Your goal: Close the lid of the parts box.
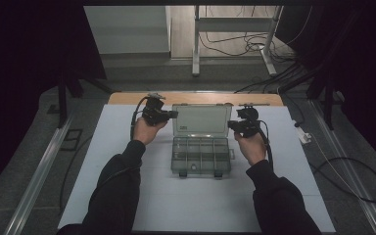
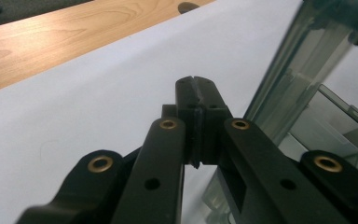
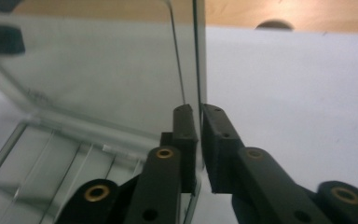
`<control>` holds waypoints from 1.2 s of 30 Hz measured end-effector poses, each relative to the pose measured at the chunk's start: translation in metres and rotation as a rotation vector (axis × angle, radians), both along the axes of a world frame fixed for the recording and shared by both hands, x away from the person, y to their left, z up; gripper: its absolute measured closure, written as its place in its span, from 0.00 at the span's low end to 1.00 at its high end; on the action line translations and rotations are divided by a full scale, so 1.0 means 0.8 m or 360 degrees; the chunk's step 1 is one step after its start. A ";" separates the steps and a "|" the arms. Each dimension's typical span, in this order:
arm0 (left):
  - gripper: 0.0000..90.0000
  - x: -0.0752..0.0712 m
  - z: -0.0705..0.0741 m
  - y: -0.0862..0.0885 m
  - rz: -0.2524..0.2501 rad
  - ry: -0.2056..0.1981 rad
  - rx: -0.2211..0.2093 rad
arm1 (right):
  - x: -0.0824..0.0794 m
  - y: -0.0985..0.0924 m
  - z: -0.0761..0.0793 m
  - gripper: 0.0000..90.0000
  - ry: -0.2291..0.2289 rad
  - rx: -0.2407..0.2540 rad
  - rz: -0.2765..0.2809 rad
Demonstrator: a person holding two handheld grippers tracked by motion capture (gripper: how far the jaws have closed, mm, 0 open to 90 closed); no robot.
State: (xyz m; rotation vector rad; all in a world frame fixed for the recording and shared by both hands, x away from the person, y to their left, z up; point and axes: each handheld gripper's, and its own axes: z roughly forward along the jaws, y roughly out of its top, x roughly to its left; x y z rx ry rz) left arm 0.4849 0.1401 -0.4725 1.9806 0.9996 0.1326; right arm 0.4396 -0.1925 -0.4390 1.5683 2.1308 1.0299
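The organizer box (image 1: 201, 155) stands open, lid (image 1: 201, 119) raised. The left gripper (image 1: 172, 114) sits pinched together beside the lid; the right gripper (image 1: 232, 125) narrowly straddles the lid's edge, apparently letting go.

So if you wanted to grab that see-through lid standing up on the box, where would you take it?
Probably by a free side edge of the lid, coming in from the side. It stands almost upright as a thin flat panel, so narrow jaws can straddle the edge. The right gripper has that edge between its jaws, a small gap showing. The left gripper, jaws shut, sits by the opposite edge.
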 end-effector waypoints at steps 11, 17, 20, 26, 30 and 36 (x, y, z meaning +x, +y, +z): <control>0.99 -0.024 0.006 0.002 -0.0064 -0.0028 0.0015 | -0.024 -0.006 0.002 0.99 0.0061 -0.0113 0.0197; 0.99 -0.037 0.010 0.006 -0.0093 -0.0044 0.0005 | -0.039 -0.001 0.011 0.99 -0.0003 -0.0102 0.0355; 0.99 -0.042 0.012 0.006 -0.0107 -0.0053 0.0009 | -0.044 -0.001 0.014 0.99 -0.0017 -0.0072 0.0392; 0.99 -0.057 0.018 0.006 -0.0160 -0.0079 -0.0011 | -0.059 -0.002 0.020 0.99 -0.0045 -0.0034 0.0456; 0.98 -0.067 0.022 0.000 -0.0194 -0.0094 0.0010 | -0.069 -0.007 0.026 0.99 -0.0061 -0.0017 0.0471; 0.98 -0.083 0.027 -0.001 -0.0208 -0.0097 0.0063 | -0.083 -0.011 0.028 0.99 -0.0067 -0.0005 0.0502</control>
